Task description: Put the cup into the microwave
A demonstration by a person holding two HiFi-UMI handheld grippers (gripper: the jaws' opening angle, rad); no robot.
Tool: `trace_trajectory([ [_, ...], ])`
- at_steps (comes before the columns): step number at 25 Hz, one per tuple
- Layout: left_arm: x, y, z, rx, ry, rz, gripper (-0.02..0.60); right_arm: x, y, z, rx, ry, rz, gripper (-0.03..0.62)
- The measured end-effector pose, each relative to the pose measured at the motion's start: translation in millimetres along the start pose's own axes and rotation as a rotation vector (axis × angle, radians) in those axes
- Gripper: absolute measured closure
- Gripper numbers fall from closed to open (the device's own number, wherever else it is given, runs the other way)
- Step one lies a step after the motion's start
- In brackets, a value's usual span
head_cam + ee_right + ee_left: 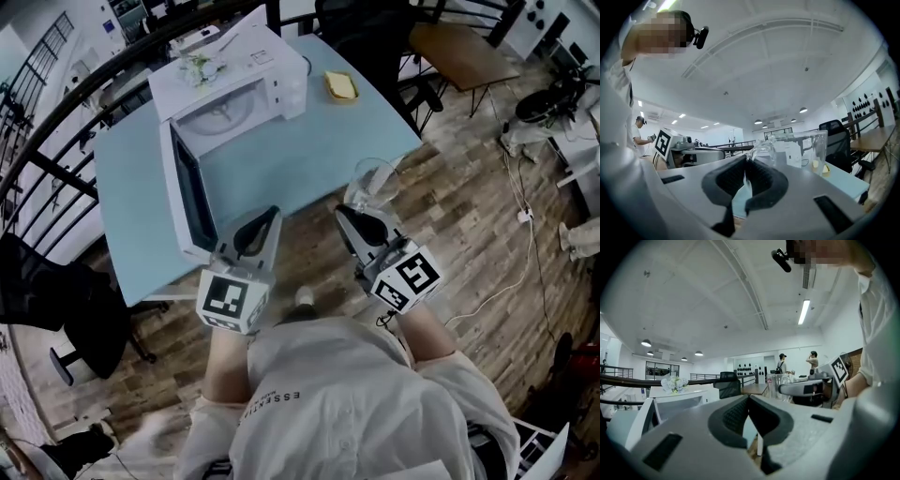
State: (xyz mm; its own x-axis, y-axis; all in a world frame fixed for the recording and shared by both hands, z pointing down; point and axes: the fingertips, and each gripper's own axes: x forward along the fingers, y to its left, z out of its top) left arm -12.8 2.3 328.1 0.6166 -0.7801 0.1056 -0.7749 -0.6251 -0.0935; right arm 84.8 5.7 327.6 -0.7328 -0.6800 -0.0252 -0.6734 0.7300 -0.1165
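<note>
Head view: both forearms (pixel 228 361) stretched forward side by side, roughly level. Right claw (pixel 347 216) clamps the glass cup (pixel 375 183) by its handle, left claw (pixel 272 216) closed and empty by the microwave door (pixel 183 192).

Probably an open-plan office or lab: railing (pixel 628 380), office chair (pixel 836 140), desk (pixel 464 52), ceiling lights (pixel 804 311).

Light blue table (pixel 309 159) with open-doored white microwave (pixel 234 89) and a small yellow object (pixel 341 86) beside it

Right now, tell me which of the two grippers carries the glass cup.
The right gripper: its jaws pinch the cup by its handle; the left gripper is shut, empty.
</note>
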Motion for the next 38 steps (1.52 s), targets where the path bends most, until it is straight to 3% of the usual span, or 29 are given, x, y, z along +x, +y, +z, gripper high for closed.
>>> trace_trajectory([
  [5,28.5,51.3,-3.8,-0.016,0.001,0.026,0.58,55.1,-28.1,2.2,-0.011,0.01,0.007,0.572],
  [10,44.2,85.8,-8.6,-0.053,-0.025,0.066,0.58,101.9,-40.8,-0.3,0.004,0.029,0.074,0.572],
  [26,87.7,194.0,-36.4,-0.104,0.055,0.399,0.58,254.9,-76.6,-39.2,0.02,0.16,0.508,0.572],
  [31,91.7,219.1,-51.2,-0.12,0.069,0.487,0.58,291.1,-83.0,-61.2,0.021,0.202,0.6,0.572],
  [38,99.1,245.6,-78.1,-0.208,0.1,0.592,0.58,328.6,-81.7,-106.4,0.024,0.262,0.727,0.572],
])
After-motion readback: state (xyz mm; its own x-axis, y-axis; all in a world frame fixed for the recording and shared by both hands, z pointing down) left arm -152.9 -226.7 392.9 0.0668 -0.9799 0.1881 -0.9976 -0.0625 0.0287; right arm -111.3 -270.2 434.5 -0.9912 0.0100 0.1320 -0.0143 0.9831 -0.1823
